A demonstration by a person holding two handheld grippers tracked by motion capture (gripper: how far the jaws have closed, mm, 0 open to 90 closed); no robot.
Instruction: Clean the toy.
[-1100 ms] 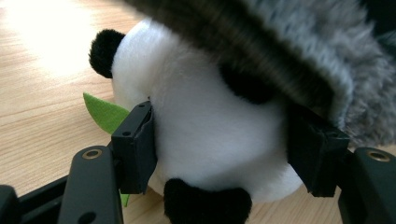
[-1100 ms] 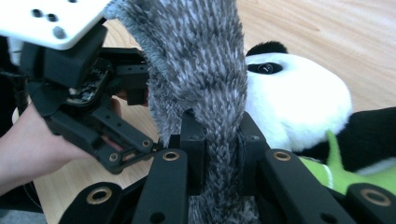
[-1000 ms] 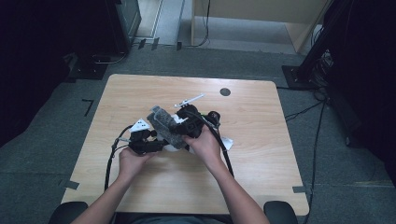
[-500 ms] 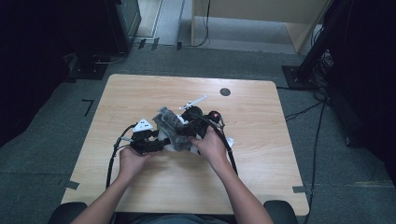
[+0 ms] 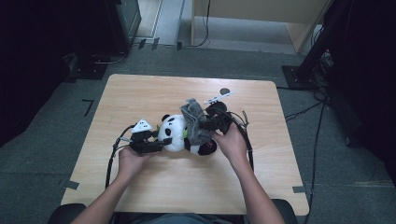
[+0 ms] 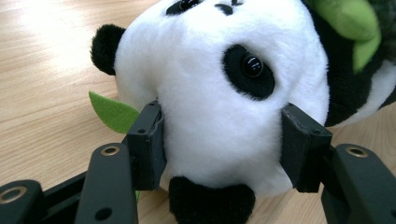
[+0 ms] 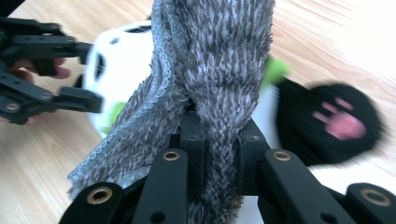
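- Panda plush (image 5: 175, 134) lies on its side mid-table (image 5: 140, 93); left gripper (image 6: 219, 149) has just been closing its jaws onto the panda's head and pinches it.
- Right gripper (image 7: 219, 135) clamps a fuzzy grey cloth (image 7: 210, 70) draped over the panda's body.
- Step, likely: wiping or wrapping the panda; next, drag the cloth along the body while the head stays pinned.
- Containers: none near the panda.

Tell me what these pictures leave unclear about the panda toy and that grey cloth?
- High view: the panda toy has its middle hidden under the grey fuzzy cloth.
- Right gripper view: the cloth's top runs off the upper edge; the panda's black paw is blurred.
- Left gripper view: the panda's body is cut off at the right edge.
- High view: the dark round spot on the table is too small to identify.
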